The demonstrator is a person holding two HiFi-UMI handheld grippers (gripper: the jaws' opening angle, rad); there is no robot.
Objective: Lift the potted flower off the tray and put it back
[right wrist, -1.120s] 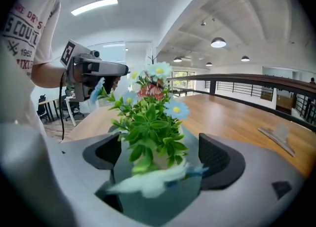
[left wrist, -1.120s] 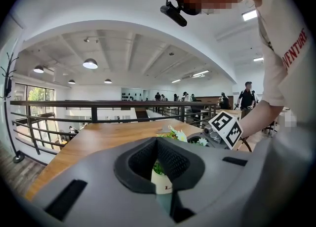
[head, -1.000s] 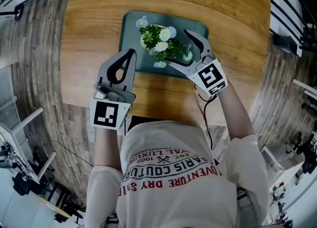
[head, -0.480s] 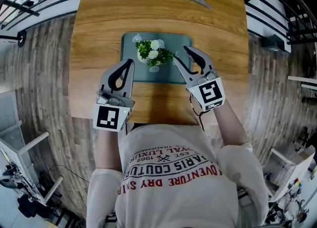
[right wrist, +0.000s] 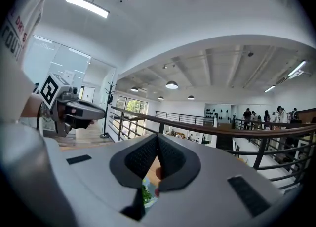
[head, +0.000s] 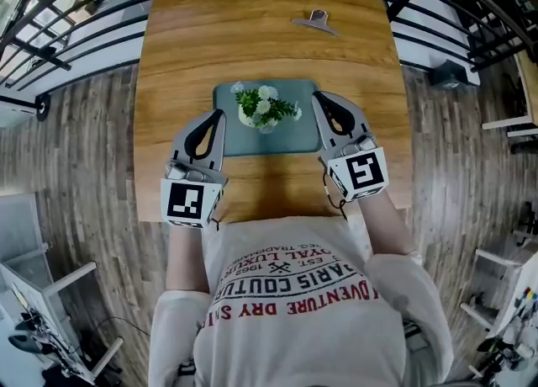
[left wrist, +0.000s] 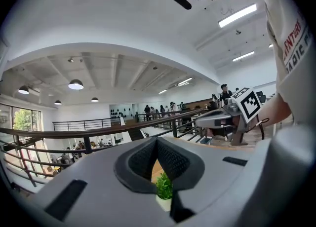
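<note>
The potted flower (head: 265, 108), white daisies and green leaves in a pale pot, stands on the grey-green tray (head: 304, 137) in the middle of the wooden table. My left gripper (head: 220, 113) hovers at the tray's left edge, jaws shut and empty. My right gripper (head: 319, 97) hangs at the tray's right edge, clear of the plant. Its jaws have just been closing with nothing between them and now meet. In the left gripper view the flower (left wrist: 164, 186) peeks out below the shut jaws. The right gripper view shows the flower (right wrist: 146, 194) the same way.
A metal binder clip (head: 315, 21) lies far back on the table (head: 252, 32). Black railings run round the table's far and side edges. The wooden floor lies on both sides, and the person's body is at the table's near edge.
The right gripper, open around the flower a second ago, has drawn back to the right and closed empty. Both grippers have risen, and the flower stays on the tray.
</note>
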